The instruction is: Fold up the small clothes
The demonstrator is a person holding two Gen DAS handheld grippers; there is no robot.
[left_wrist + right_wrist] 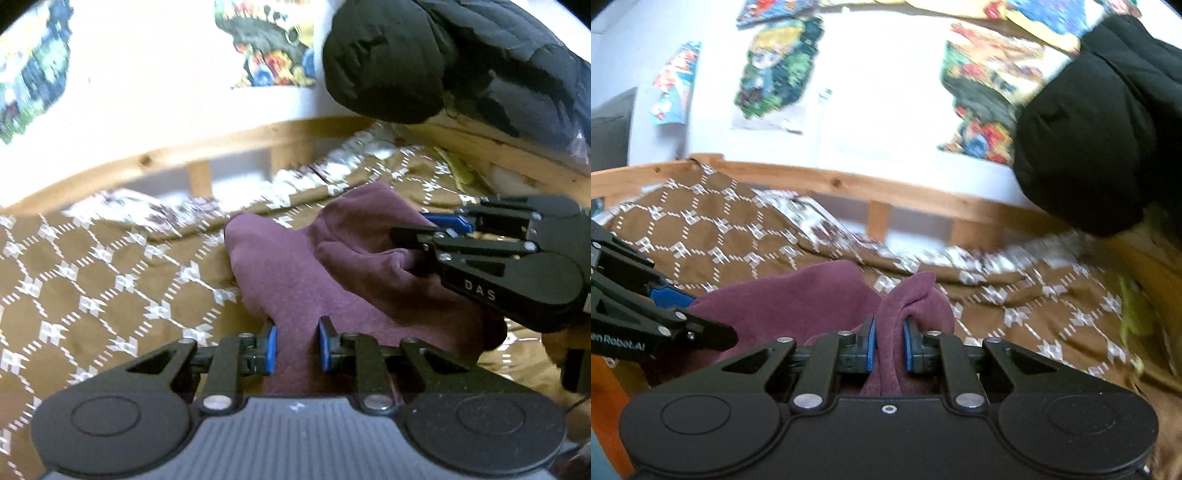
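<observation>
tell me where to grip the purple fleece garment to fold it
Grip the soft purple fleece garment at two edge bunches, coming in low from the near side over the brown patterned bedspread. Both grippers, left and right, already pinch gathered folds there.

**Garment held between 2 grippers over the bedspread**

The garment (332, 266) hangs above the bedspread (92, 266), near its far edge. The left gripper (297, 345) holds the garment's near edge; the right gripper (421, 245) pinches a fold on its right side. Behind the bedspread runs the bed rail (177, 155), then the wall (155, 74). A jacket (424, 59) hangs over the far right corner.
</observation>
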